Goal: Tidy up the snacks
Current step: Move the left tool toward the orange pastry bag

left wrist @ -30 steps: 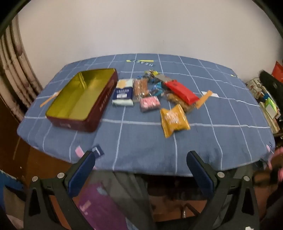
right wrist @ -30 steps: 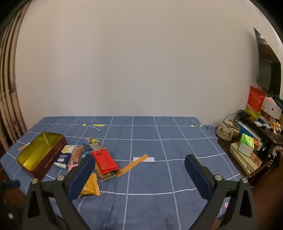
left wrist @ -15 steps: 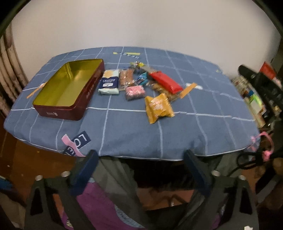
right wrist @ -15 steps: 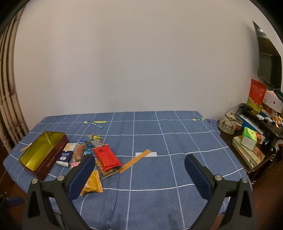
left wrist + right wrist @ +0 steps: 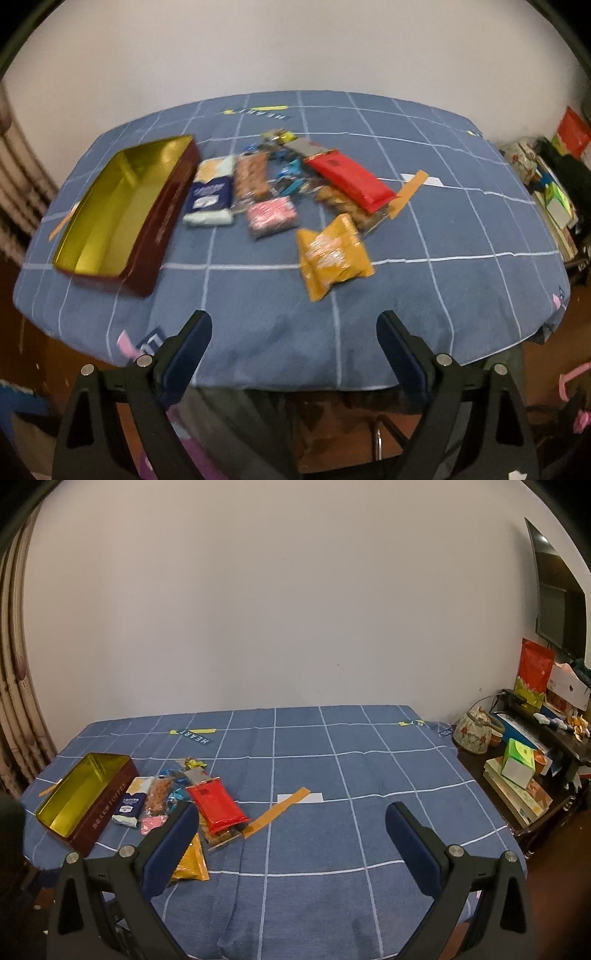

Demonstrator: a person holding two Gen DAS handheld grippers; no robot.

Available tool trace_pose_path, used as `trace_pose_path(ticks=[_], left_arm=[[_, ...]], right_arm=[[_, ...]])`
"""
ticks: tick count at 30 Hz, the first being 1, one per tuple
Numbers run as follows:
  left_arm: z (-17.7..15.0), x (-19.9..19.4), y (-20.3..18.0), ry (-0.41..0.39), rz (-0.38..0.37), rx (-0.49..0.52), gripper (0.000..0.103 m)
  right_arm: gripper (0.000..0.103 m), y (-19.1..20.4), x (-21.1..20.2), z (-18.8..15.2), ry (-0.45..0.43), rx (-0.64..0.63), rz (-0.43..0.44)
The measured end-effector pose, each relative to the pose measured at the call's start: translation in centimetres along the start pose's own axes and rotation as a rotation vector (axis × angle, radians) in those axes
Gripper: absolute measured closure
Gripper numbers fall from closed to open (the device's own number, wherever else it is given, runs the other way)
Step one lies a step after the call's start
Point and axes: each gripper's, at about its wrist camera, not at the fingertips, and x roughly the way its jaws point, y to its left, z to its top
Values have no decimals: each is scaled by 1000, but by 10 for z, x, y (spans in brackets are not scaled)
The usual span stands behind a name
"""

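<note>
Since a moment ago, our left gripper [image 5: 291, 334] had come in over the near edge of the table [image 5: 461, 295], closer to the snacks.

Both tools hung apart from everything. We held the left gripper with its jaws wide and nothing between them, and the right gripper [image 5: 290, 825] was spread wide and bare too. Our landmark was the gold tin [image 5: 110, 218]. It had nothing in it. Just beside the tin lay the blue-and-white pack [image 5: 211, 192], then a brown snack bar [image 5: 252, 178] and a pink pack [image 5: 271, 217]. Farther from the tin sat the red pack [image 5: 351, 177], and the orange bag [image 5: 332, 256] lay nearest to us. No snack was in the tin yet, so we think the whole job was still to do.
</note>
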Motion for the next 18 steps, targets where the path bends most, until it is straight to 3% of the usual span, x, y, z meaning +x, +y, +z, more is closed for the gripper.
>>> trace_pose_path(ticks=[9, 18], left_arm=[[17, 24, -22, 33, -26, 50, 14], [33, 50, -17, 98, -50, -36, 14]], right_arm=[[0, -24, 7, 1, 13, 73, -18], [0, -32, 13, -1, 45, 101, -12]])
